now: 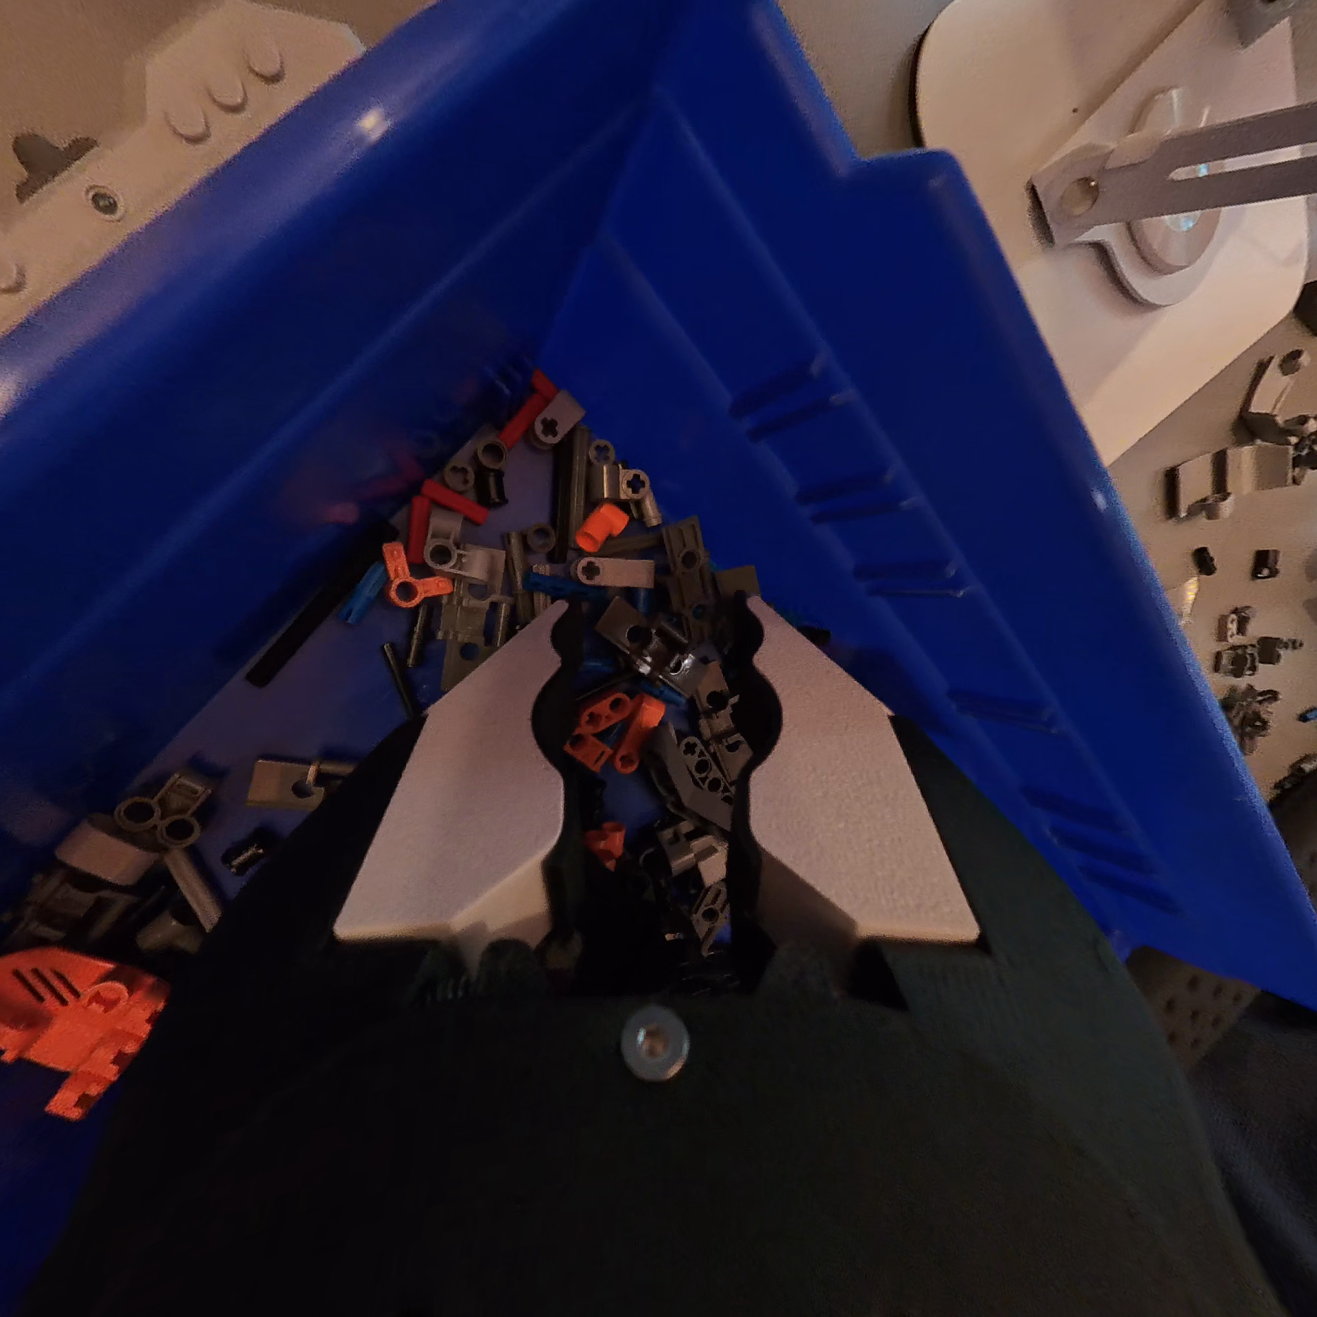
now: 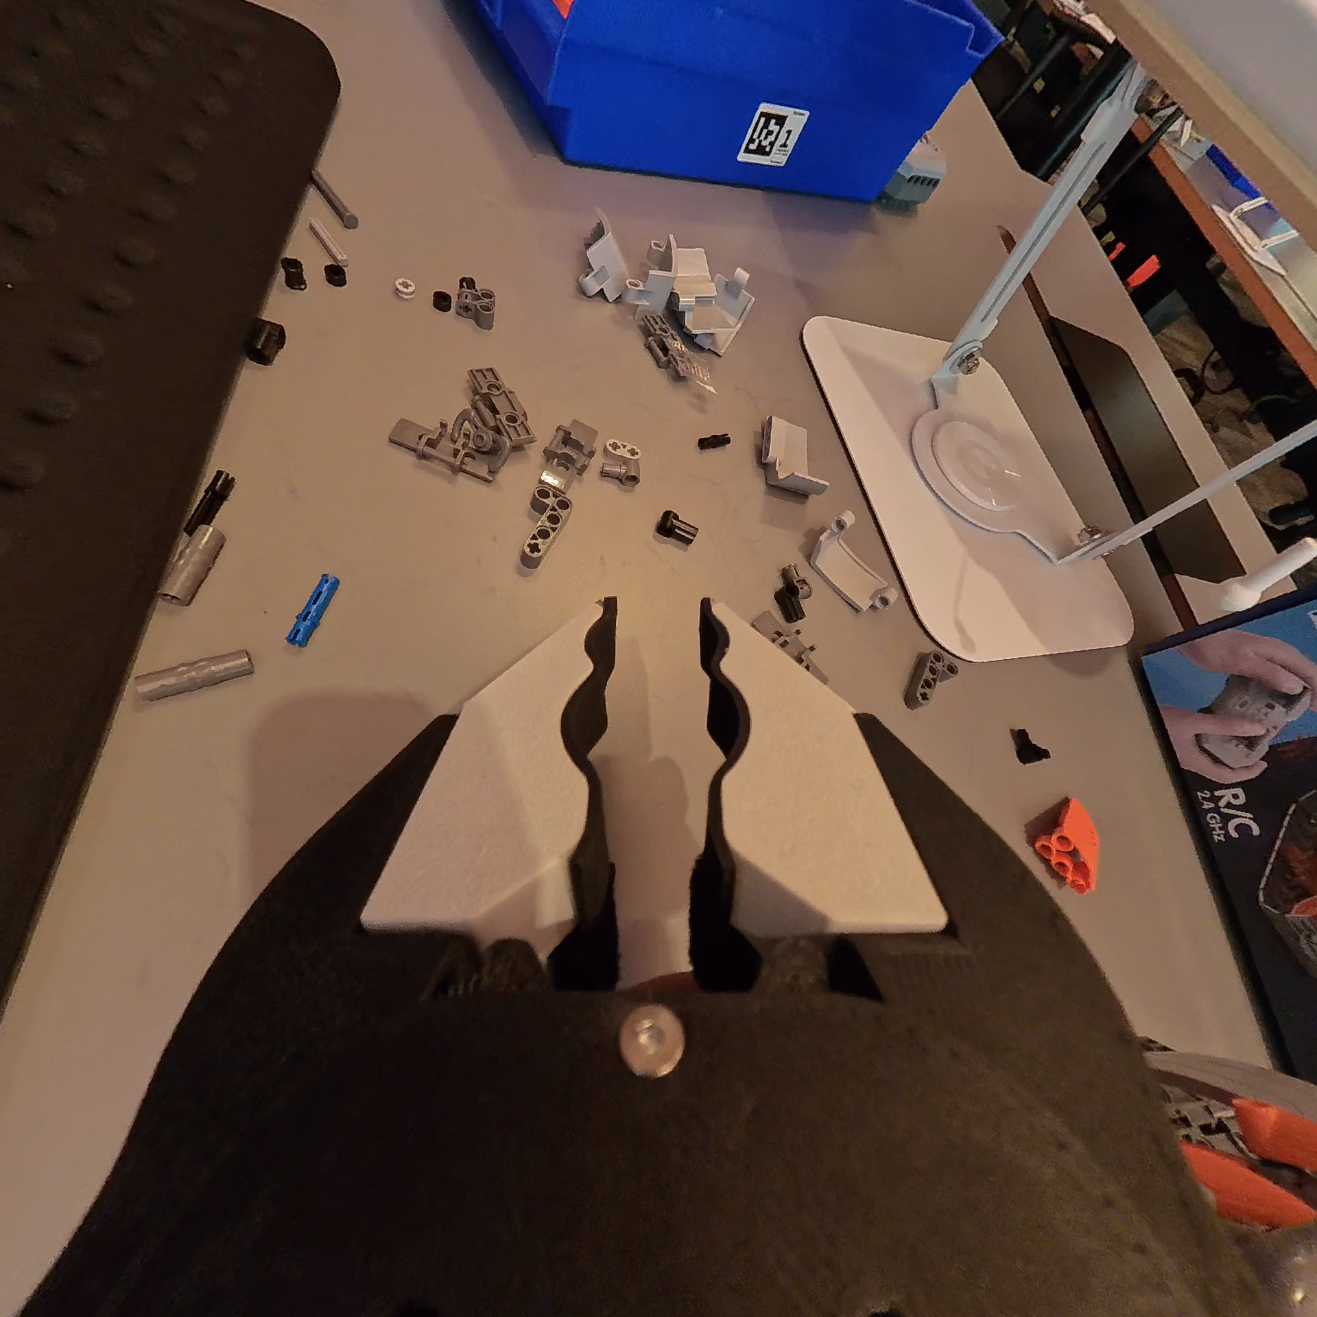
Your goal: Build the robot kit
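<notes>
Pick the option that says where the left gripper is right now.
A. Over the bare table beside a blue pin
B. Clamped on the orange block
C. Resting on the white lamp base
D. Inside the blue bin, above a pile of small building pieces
D: in the left wrist view the left gripper sits open between the walls of the blue bin, with the pile of small building pieces beneath its fingers.

Small parts (image 1: 570, 541) lie in the bin (image 1: 748, 299); loose parts (image 2: 492, 427) lie on the table (image 2: 427, 713) before it.

Left tool (image 1: 657, 620) open inside blue bin (image 1: 713, 299), over small bricks (image 1: 620, 727); right tool (image 2: 657, 613) open, empty, above table (image 2: 442, 541).
</notes>
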`<state>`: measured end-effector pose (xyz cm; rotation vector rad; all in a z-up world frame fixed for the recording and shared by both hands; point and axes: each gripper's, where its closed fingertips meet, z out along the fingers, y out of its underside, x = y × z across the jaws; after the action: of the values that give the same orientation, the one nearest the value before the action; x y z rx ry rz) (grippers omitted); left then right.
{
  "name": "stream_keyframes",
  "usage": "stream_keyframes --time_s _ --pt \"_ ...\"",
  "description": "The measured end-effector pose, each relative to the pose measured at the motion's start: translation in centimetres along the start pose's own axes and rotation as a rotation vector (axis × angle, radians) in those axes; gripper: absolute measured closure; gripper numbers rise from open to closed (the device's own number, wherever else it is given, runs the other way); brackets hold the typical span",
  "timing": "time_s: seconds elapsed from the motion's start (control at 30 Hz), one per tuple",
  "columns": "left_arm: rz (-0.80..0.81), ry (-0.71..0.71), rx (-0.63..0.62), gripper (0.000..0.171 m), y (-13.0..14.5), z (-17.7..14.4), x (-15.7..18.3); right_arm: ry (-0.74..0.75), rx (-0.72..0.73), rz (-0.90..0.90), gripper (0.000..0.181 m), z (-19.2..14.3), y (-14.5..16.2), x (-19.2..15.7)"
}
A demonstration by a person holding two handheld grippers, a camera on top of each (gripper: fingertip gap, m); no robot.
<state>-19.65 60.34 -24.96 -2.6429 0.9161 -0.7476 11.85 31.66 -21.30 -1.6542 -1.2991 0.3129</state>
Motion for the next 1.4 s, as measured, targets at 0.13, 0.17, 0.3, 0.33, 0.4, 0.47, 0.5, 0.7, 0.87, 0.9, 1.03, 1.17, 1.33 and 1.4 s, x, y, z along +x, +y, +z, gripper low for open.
stream_keyframes --time_s 0.13,0.17,0.3,0.33,0.4,0.47,0.5,0.7,0.87,0.9,1.03,1.17,1.33,1.4 --pt "0.044 -0.054 -0.042 0.133 0.4 0.3 0.5 0.006 0.005 -0.002 0.161 -0.2 -0.2 0.1" --pt "0.058 -0.076 -0.052 0.135 0.6 0.4 0.6 0.006 0.005 -0.002 0.161 -0.2 -0.2 0.1" --pt "0.121 -0.173 -0.102 0.128 1.4 -0.1 0.3 0.008 0.003 -0.007 0.161 -0.3 -0.2 0.1" --pt "0.116 -0.155 -0.094 0.128 1.4 -0.2 0.6 0.006 0.005 -0.008 0.161 -0.3 -0.2 0.1" --pt "0.118 -0.161 -0.102 0.127 1.7 -0.3 0.6 0.005 0.008 -0.009 0.161 -0.3 -0.3 0.1" --pt "0.106 -0.138 -0.086 0.128 1.6 0.1 1.0 0.002 0.009 -0.01 0.161 -0.3 -0.3 0.0" --pt "0.113 -0.161 -0.067 0.134 1.3 0.4 0.7 0.001 0.009 -0.012 0.161 -0.3 -0.3 0.0" --pt "0.141 -0.192 -0.035 0.154 0.2 1.2 0.9 0.013 0.017 -0.021 0.16 -0.5 -0.7 0.1" --pt "0.159 -0.205 -0.034 0.155 0.6 0.8 0.7 0.013 0.021 -0.022 0.161 -0.7 -0.8 0.1" --pt "0.16 -0.203 -0.027 0.155 0.6 0.5 0.6 0.012 0.022 -0.023 0.161 -0.7 -0.9 0.1" --pt "0.169 -0.173 0.013 0.156 0.5 -1.2 1.2 0.014 0.028 -0.024 0.161 -0.8 -1.1 0.1" --pt "0.201 -0.172 0.021 0.155 1.1 -2.5 1.7 0.013 0.029 -0.026 0.161 -0.8 -1.1 0.0" --pt "0.309 -0.102 0.06 0.156 1.0 -6.1 6.4 0.019 0.03 -0.031 0.16 -0.8 -1.3 0.1" --pt "0.404 -0.054 0.1 0.155 0.6 -8.5 10.7 0.021 0.029 -0.029 0.16 -0.9 -1.3 0.1"
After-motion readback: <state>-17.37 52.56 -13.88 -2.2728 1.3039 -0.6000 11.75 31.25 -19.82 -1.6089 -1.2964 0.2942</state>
